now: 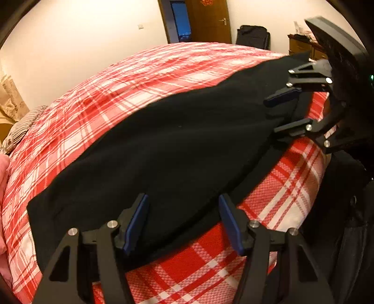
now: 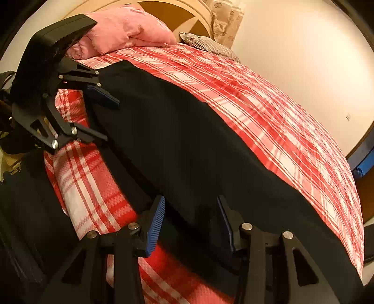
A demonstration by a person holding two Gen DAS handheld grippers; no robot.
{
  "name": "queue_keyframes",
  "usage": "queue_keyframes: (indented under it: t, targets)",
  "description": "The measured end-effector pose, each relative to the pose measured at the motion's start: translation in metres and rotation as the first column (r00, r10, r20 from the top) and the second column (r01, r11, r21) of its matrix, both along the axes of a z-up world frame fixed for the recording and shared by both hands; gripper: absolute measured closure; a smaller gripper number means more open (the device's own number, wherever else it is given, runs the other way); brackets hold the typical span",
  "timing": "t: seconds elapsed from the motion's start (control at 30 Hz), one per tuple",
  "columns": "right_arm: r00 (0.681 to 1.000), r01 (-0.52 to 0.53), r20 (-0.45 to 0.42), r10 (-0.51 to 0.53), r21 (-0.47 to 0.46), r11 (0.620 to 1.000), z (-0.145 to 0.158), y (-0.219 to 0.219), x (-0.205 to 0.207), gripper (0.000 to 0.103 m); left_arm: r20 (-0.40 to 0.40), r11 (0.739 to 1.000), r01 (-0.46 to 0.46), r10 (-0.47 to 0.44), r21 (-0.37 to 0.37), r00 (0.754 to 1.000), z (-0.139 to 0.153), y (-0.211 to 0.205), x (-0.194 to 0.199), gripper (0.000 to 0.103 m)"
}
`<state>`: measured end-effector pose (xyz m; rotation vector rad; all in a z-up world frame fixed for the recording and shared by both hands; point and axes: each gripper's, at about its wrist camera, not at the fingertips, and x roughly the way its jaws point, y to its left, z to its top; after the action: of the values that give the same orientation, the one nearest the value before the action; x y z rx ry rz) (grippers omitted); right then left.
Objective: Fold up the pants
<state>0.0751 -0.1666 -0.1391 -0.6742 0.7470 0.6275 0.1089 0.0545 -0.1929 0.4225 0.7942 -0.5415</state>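
- Left hand-held gripper: jaws wide apart, straddling the near edge of the black pants; contact with the cloth hard to make out
- Pants lie flat in a long band across the red plaid bed, far ends cut off
- Right hand-held gripper: jaws wide, over the pants' near edge; right pad lost against the dark fabric

No text, label, brand or number can be read in either view. The red ornament atop the door is too blurred to read.
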Motion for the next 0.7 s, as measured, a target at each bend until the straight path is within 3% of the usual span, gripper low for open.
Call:
queue_keyframes:
  t: [0.03, 0.13, 0.17, 0.2, 0.23, 0.4, 0.6, 0.7]
  targets:
    - [1.000, -0.008, 0.000, 0.008, -0.007, 1.000, -0.002, 0.004, 0.000, 0.075, 0.006, 1.000, 0.008, -0.008, 0.008, 1.000, -0.001, -0.002, -0.001, 0.039]
    - [1.000, -0.011, -0.012, 0.011, 0.000, 1.000, -0.004, 0.010, 0.001, 0.096, 0.011, 1.000, 0.018, -0.018, 0.024, 1.000, -0.001, -0.007, 0.000, 0.046]
    - [1.000, -0.012, -0.013, 0.012, 0.007, 1.000, -0.002, 0.011, 0.000, 0.097, 0.008, 1.000, 0.014, -0.014, 0.021, 1.000, 0.001, -0.007, 0.000, 0.061]
    - [1.000, -0.013, -0.006, 0.013, 0.019, 1.000, 0.003, 0.011, -0.002, 0.099, 0.009, 1.000, 0.013, -0.013, 0.022, 1.000, 0.003, -0.007, 0.000, 0.085]
    - [1.000, -0.012, -0.002, 0.012, 0.036, 0.999, 0.010, 0.011, -0.004, 0.099, 0.014, 1.000, 0.012, -0.012, 0.029, 1.000, 0.005, -0.007, 0.000, 0.094]
    - [1.000, -0.021, 0.009, 0.021, 0.040, 0.999, 0.022, 0.011, -0.016, 0.099, 0.024, 0.999, 0.032, -0.032, -0.010, 0.999, 0.019, 0.000, -0.011, 0.095]
    - [0.998, -0.020, -0.055, 0.019, -0.013, 1.000, -0.012, 0.014, -0.019, 0.099, -0.026, 0.999, 0.032, -0.032, 0.008, 0.999, -0.002, 0.001, -0.010, 0.096]
    - [0.999, -0.022, -0.043, 0.022, -0.009, 1.000, -0.009, 0.014, -0.023, 0.100, -0.030, 1.000, 0.022, -0.023, -0.016, 0.999, 0.002, 0.002, -0.011, 0.096]
